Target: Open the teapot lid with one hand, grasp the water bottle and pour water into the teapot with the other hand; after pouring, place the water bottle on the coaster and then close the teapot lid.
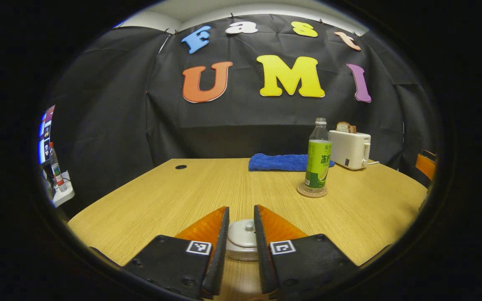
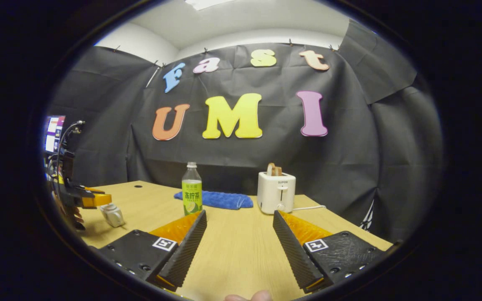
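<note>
A white teapot lid with a small knob lies low between the fingers of my left gripper. The gap is narrow, and the knob stands free of the left finger. In the right gripper view the left gripper hovers just over the small teapot, with the lid on the pot. The green-labelled water bottle stands upright on a round coaster. My right gripper is open and empty over the table, with the bottle beyond its left finger.
A white toaster with bread in it and a folded blue cloth sit at the back of the wooden table. A screen glows beyond the left edge.
</note>
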A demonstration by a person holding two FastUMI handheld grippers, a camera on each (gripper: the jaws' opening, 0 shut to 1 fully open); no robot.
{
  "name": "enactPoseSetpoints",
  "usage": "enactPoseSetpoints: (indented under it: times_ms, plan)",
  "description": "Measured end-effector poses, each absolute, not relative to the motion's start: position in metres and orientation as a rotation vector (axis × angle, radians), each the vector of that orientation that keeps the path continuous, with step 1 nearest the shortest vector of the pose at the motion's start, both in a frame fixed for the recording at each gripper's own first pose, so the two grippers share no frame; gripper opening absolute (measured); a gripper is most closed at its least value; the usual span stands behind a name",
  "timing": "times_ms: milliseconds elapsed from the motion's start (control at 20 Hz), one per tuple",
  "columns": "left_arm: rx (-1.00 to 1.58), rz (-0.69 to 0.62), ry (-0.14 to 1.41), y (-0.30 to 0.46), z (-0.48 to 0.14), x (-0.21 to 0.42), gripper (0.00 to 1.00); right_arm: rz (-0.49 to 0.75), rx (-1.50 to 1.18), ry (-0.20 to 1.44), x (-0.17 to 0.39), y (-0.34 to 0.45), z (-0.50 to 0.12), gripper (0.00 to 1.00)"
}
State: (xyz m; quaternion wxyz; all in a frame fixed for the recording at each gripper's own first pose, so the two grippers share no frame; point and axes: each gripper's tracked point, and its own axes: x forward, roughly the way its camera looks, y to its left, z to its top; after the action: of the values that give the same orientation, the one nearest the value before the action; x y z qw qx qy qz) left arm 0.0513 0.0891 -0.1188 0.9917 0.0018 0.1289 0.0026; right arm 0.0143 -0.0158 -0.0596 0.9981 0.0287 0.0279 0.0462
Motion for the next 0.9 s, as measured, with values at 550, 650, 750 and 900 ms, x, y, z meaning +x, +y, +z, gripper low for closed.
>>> enactPoseSetpoints:
  times_ms: [550,650,750,900]
  plan:
    - [0.002,0.053,0.142,0.072,-0.052,0.018,0.98,0.060,0.045,0.061,-0.003,-0.024,-0.052,0.95]
    - [-0.005,0.040,0.115,0.058,-0.037,0.008,0.98,0.057,0.040,0.045,-0.011,-0.025,-0.041,0.95]
    - [-0.013,0.016,0.085,0.041,-0.019,-0.002,0.98,0.043,0.024,0.022,-0.020,-0.028,-0.029,0.96]
    - [-0.030,-0.019,0.039,0.023,0.002,-0.015,0.98,0.030,0.045,0.005,-0.029,-0.030,-0.015,0.95]
